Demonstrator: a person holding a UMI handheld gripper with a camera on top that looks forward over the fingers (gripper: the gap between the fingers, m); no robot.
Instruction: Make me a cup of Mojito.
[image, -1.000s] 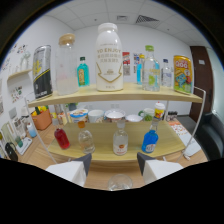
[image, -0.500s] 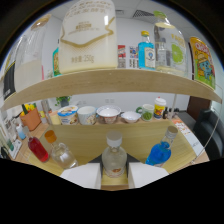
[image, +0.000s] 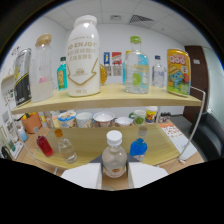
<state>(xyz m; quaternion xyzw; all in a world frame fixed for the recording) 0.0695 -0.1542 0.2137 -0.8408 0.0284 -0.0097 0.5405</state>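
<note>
The gripper (image: 115, 176) has a clear white-capped bottle (image: 114, 159) standing between its fingers (image: 82, 176) at the lower shelf's (image: 90, 145) front edge; seemingly a loose bracket, though contact is unclear; a blue bottle (image: 138, 148) stands just beside.

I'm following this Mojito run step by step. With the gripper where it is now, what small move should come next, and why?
Probably ease forward a little, then close. The clear bottle with the white cap stands between the open gripper's fingers on the lower shelf, with gaps at both sides, so nothing is gripped yet. The blue bottle stands close beside it, so keep the approach straight.
</note>
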